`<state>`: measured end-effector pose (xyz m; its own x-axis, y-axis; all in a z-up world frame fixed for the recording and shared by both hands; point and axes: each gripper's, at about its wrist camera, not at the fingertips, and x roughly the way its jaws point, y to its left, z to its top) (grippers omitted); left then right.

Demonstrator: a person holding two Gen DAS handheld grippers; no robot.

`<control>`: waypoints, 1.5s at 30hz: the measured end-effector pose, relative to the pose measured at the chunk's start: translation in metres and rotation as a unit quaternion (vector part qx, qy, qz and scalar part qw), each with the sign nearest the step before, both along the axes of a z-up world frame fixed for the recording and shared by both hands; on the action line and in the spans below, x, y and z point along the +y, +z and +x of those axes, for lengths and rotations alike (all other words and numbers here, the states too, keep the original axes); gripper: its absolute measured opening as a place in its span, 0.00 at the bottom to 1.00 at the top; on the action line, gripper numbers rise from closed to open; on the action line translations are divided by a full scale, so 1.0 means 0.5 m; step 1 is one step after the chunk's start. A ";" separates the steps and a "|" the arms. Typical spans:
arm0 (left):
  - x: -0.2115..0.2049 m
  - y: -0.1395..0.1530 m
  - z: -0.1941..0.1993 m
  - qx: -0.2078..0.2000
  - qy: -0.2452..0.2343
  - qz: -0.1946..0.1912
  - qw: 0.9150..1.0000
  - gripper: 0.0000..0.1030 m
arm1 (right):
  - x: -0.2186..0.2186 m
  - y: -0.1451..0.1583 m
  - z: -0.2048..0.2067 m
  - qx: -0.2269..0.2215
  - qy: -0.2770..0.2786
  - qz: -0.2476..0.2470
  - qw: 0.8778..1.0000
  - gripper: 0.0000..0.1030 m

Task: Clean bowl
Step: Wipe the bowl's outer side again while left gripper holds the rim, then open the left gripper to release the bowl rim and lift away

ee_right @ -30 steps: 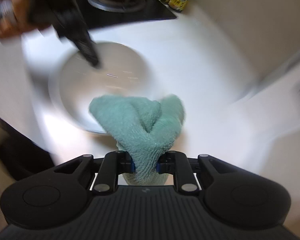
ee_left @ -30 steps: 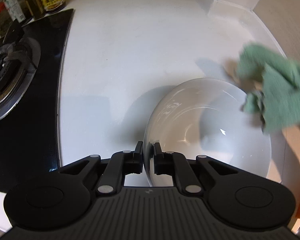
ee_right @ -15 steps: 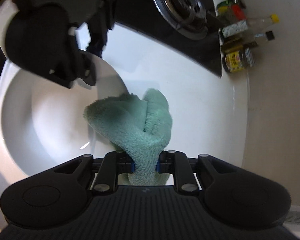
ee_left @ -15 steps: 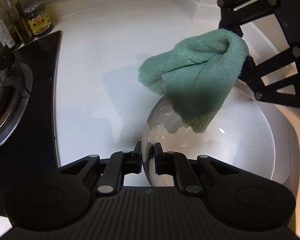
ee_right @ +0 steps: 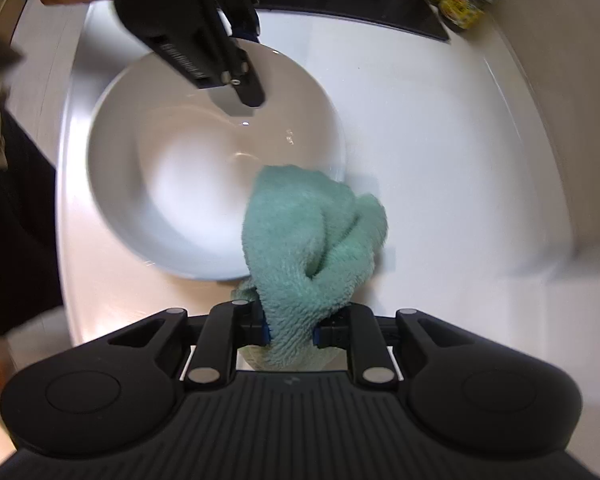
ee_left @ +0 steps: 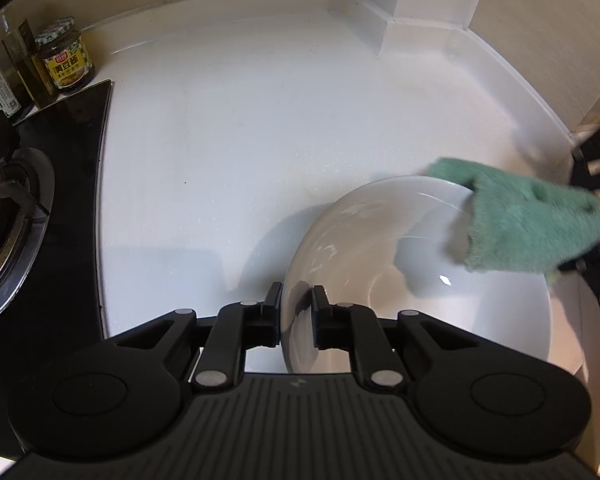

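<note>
While the left gripper point(ee_left: 296, 316) lets its jaws open around the near rim of the white bowl point(ee_left: 380, 264), the bowl could slip. One jaw is outside the rim and one is inside, with small gaps showing, so the hold looks loose now. The bowl sits on the white counter point(ee_left: 240, 140), to the right of the black stove point(ee_left: 40, 184).

The right gripper point(ee_right: 290, 330) is squeezed tight on the green cloth point(ee_right: 312, 232). The cloth hangs over the right edge of the bowl and touches its rim.

If the cloth pushes hard on that edge, I think the bowl may slide or spin on the smooth counter, because nothing grips it well. It might tip, or bump toward the counter's near edge. The fluffy cloth could also catch on the rim and drag the bowl along.
</note>
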<state>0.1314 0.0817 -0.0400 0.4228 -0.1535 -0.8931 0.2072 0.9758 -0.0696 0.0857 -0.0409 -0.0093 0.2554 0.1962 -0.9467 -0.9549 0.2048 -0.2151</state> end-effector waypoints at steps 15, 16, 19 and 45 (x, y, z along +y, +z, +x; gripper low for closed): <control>-0.007 0.002 -0.008 -0.003 0.016 0.008 1.000 0.15 | -0.002 -0.015 -0.192 0.010 -0.108 0.139 0.984 0.14; -0.007 0.002 -0.009 -0.004 0.016 0.010 1.000 0.15 | 0.007 -0.018 -0.199 0.008 -0.108 0.144 0.984 0.14; -0.008 0.002 -0.011 -0.004 0.018 0.014 1.000 0.15 | 0.027 -0.023 -0.214 0.008 -0.118 0.163 0.980 0.14; -0.011 -0.006 -0.050 0.015 0.065 -0.013 0.998 0.13 | 0.123 -0.038 -0.224 -0.040 -0.175 0.314 0.932 0.11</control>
<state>0.1066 0.0761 -0.0431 0.4130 -0.1225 -0.9025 0.0761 0.9921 -0.0998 -0.0264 0.0206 -0.0282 0.4729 0.5970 -0.6480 -0.7923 0.6099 -0.0164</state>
